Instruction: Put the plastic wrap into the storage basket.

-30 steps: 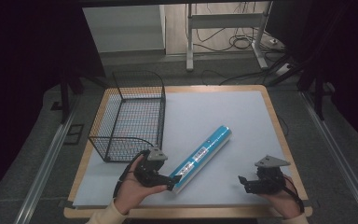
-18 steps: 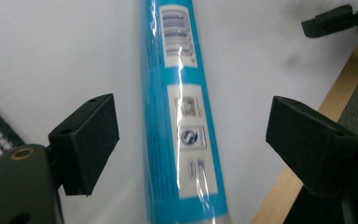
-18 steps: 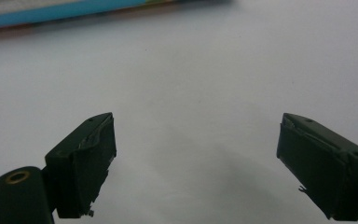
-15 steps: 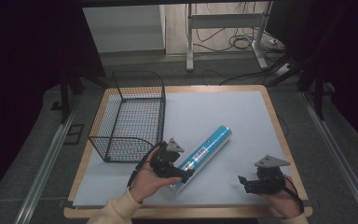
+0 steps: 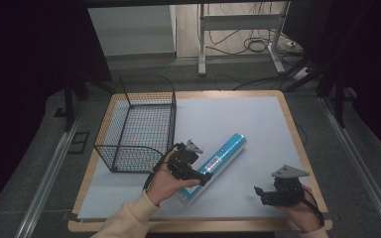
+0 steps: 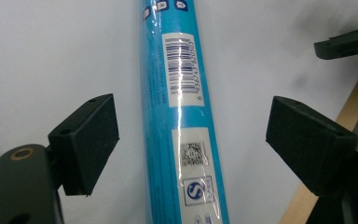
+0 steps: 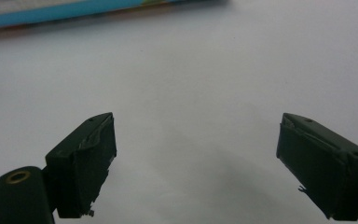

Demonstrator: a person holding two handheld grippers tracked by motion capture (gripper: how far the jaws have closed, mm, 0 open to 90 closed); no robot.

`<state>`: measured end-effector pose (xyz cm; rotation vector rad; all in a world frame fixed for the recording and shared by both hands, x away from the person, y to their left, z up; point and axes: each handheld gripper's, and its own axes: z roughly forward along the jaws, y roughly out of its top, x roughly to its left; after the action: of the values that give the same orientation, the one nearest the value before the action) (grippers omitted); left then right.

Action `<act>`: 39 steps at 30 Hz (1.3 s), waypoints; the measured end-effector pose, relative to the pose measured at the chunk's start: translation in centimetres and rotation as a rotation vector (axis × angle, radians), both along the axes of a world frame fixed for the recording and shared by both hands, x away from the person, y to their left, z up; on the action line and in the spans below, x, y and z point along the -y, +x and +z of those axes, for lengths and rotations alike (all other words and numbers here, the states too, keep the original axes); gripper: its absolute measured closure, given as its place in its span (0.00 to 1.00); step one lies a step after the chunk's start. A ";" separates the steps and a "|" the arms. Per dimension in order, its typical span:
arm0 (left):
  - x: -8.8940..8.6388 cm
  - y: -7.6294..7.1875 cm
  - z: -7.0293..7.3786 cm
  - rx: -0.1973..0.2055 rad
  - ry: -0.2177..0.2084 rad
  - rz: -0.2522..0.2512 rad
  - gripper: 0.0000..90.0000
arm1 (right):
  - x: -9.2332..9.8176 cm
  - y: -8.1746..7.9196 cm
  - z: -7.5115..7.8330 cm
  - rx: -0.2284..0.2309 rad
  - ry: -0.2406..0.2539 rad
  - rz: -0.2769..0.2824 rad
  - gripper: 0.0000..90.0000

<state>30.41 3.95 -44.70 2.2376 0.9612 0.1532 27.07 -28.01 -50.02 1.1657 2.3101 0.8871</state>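
A long blue roll [image 5: 224, 152] in clear wrap, with white barcode labels, lies slantwise on the white mat [image 5: 238, 111]. My left gripper [image 5: 203, 177] hovers over its near end, open. In the left gripper view [image 6: 191, 135] the roll [image 6: 182, 116] runs up between the two jaws, and neither pad touches it. My right gripper [image 5: 259, 192] rests near the mat's front right corner, open [image 7: 196, 154], with bare mat between its jaws. The roll [image 7: 74, 11] crosses the top left of the right gripper view.
A black wire basket [image 5: 173, 116] stands empty at the mat's left, just beyond my left hand. The wooden table edge [image 5: 297, 134] frames the mat. My right gripper [image 6: 347, 44] appears far off in the left gripper view, near the table edge [image 6: 354, 112].
My left hand has slid right, from beside the basket corner to over the roll's near end, so the jaws now straddle it. The right gripper has stayed put.
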 end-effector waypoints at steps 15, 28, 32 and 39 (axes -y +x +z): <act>2.4 2.4 -0.7 -0.049 0.051 -0.013 0.18 | 0.2 0.1 -0.1 -0.003 -0.004 -0.005 0.14; 5.2 4.4 -2.5 -0.093 0.117 -0.050 0.16 | 0.2 0.1 -0.2 -0.004 -0.005 -0.002 0.14; 6.0 5.0 -2.9 -0.104 0.124 -0.036 0.16 | 0.2 0.1 -0.2 -0.005 -0.004 -0.001 0.14; 7.5 6.3 -4.1 -0.140 0.187 -0.030 0.16 | 0.2 0.1 -0.2 -0.002 -0.006 0.000 0.14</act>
<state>36.72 -3.54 -48.84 2.4599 1.0225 0.0766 27.16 -28.23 -50.20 1.1647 2.3123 0.8789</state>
